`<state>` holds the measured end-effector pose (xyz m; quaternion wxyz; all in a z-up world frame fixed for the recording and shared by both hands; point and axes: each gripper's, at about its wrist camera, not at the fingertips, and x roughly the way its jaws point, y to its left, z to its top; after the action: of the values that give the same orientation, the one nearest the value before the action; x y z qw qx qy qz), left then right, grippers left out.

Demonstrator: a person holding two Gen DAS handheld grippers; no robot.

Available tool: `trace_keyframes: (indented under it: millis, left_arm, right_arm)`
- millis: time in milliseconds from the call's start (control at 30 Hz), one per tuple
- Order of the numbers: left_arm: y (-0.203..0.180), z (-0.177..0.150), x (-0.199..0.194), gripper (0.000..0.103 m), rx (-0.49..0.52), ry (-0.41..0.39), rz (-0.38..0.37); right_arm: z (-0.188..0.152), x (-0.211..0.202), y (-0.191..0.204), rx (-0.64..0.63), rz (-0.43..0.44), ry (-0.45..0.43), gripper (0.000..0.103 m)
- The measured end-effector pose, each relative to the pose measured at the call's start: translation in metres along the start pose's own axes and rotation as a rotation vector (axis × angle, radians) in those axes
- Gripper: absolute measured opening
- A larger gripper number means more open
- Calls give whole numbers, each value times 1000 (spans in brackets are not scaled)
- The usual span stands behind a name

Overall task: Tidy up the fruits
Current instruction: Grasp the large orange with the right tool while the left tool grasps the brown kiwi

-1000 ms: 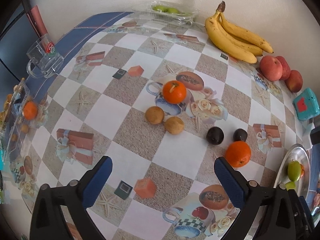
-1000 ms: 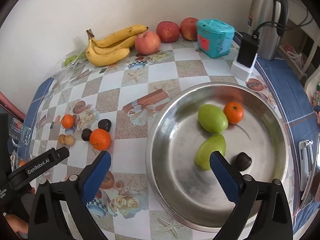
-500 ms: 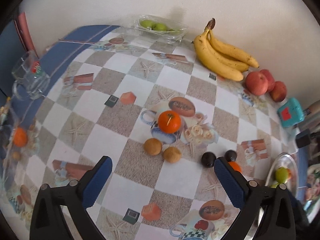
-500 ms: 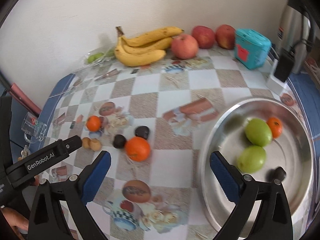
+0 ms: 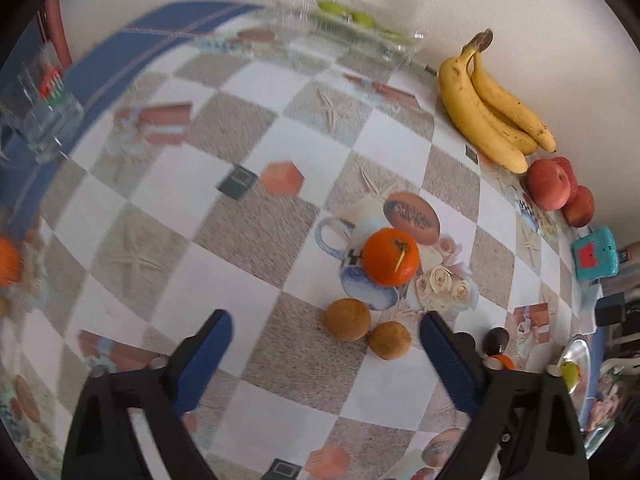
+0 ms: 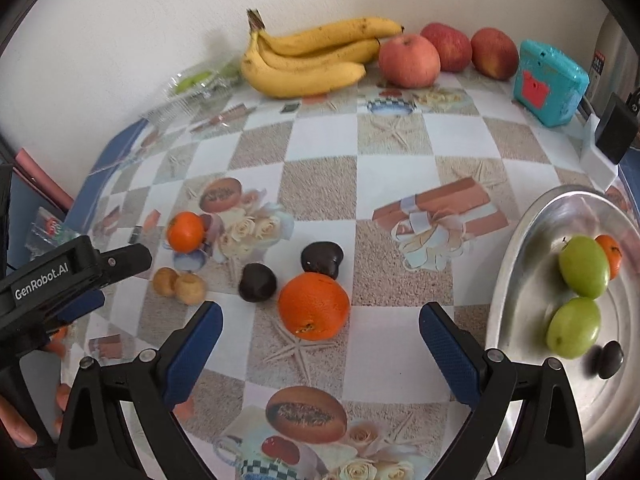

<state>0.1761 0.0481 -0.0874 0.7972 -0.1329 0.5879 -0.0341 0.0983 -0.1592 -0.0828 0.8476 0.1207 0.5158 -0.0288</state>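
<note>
**Above the checkered surface: both grippers over loose fruit**

Over the surface [image 6: 320, 152] my left gripper [image 5: 324, 344] is closing its jaws, nothing pressed between them; two brown fruits [image 5: 366, 330] lie just ahead. My right gripper [image 6: 320, 332] stands spread above the large orange [image 6: 313, 305]. Green fruits [image 6: 578, 296] sit in the metal bowl [image 6: 512, 264]

A plain white wall [image 6: 120, 40] backs the table's checkered cloth [image 6: 320, 176].

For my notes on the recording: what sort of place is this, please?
Probably a home kitchen or dining table: a patterned checkered oilcloth, a steel electric kettle at a plug, and yellow bananas against a plain wall.
</note>
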Motion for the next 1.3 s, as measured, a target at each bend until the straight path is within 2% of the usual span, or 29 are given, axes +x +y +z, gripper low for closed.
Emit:
trace_keyframes:
  millis: [100,200,300,333,433,633,900,1300]
  left_arm:
    - [-3,0,9,79,-8,29,-30]
    - [-2,0,14,66,-32,53,-61]
    - [2,0,13,49,-63,59,-92]
    - [3,0,13,44,-74,62,-103]
    - [6,1,11,34,-108,49,-116]
    - [14,0,14,29,-155,61,-142]
    - [16,2,8,28,-173,42,-130]
    - [0,8,-31,28,-129,-20,-139]
  right_arm:
    - [0,6,-2,9,-8,5,98]
    - [1,11,-5,16,-14,9,81]
    - [2,15,-6,27,-16,17,73]
    - [2,15,-6,28,-11,21,67]
    - [2,17,-4,23,2,28,55]
    - [2,18,0,14,34,33,42]
    - [1,16,0,12,43,39,41]
    - [7,-16,-5,33,53,-5,41]
